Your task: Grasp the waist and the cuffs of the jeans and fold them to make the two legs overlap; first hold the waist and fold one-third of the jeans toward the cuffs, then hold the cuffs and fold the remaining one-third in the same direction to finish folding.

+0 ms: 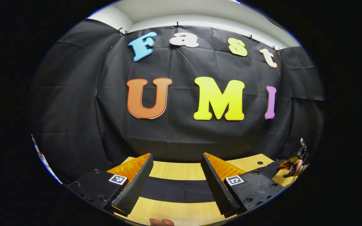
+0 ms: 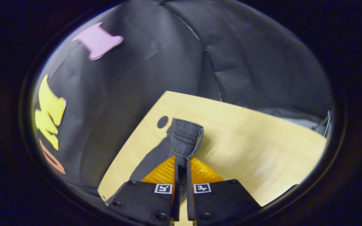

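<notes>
The dark jeans (image 1: 174,190) lie as a flat band across the light wooden table (image 1: 181,171) in the left gripper view. My left gripper (image 1: 177,157) hovers above that band, open, with nothing between its fingers. In the right gripper view my right gripper (image 2: 181,160) is shut on a hemmed end of the jeans (image 2: 185,136), which looks like a cuff and sticks up past the fingertips. The rest of that fabric trails down to the left over the table (image 2: 250,147). Far right in the left gripper view, the other gripper (image 1: 295,161) and a hand hold the fabric.
The booth's black cloth wall (image 1: 181,131) stands just behind the table's far edge. A small dark round hole (image 2: 162,121) marks the tabletop near the held end. A fingertip (image 1: 162,222) shows at the bottom edge of the left gripper view.
</notes>
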Tool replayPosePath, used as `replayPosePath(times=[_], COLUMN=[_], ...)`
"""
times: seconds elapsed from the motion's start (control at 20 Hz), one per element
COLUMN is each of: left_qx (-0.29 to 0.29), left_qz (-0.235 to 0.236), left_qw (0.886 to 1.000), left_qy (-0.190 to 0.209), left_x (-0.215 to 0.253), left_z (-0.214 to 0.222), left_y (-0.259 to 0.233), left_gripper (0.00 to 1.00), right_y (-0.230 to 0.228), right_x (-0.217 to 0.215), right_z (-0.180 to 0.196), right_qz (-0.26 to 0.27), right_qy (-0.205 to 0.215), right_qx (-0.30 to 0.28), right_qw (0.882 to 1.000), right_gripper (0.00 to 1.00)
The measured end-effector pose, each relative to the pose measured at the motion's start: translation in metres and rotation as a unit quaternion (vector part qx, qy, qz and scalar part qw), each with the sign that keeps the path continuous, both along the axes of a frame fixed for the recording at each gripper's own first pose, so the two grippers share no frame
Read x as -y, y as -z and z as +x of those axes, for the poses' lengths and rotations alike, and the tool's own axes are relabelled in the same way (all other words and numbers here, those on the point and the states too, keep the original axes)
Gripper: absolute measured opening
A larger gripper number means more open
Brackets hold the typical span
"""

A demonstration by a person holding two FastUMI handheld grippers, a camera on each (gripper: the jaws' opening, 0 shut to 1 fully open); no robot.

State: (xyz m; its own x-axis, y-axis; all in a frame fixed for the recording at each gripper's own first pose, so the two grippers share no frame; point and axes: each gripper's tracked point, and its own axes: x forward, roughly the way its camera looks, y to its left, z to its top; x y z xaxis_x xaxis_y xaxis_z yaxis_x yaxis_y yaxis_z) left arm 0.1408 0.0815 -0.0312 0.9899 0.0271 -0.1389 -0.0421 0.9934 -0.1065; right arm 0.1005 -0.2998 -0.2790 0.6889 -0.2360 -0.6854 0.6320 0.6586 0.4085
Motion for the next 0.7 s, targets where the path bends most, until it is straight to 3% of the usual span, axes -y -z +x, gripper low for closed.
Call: replayPosePath(times=[0.05,0.3,0.35,0.4,0.45,0.7], left_qx=[-0.001,-0.009,-0.01,-0.011,-0.014,-0.027], left_qz=[-0.002,-0.006,-0.007,-0.009,-0.01,-0.018], left_qw=[1.0,1.0,1.0,1.0,0.999,0.999], left_qy=[-0.003,-0.017,-0.02,-0.023,-0.026,-0.042], left_x=[-0.002,-0.015,-0.02,-0.023,-0.027,-0.042], left_z=[-0.002,-0.014,-0.017,-0.019,-0.021,-0.028], left_y=[0.002,0.007,0.008,0.01,0.012,0.024], left_gripper=[1.0,0.98,0.94,1.0,1.0,0.98], right_y=[-0.014,-0.072,-0.083,-0.093,-0.101,-0.149], right_x=[-0.008,-0.06,-0.072,-0.082,-0.095,-0.147], right_z=[0.003,0.02,0.02,0.02,0.014,0.011], right_qz=[-0.031,-0.137,-0.154,-0.17,-0.185,-0.24], right_qy=[-0.022,-0.116,-0.134,-0.151,-0.169,-0.253], right_qx=[0.006,0.049,0.057,0.066,0.073,0.096], right_qw=[0.999,0.982,0.977,0.972,0.965,0.932], right_gripper=[0.1,0.1,0.07,0.1,0.07,0.1])
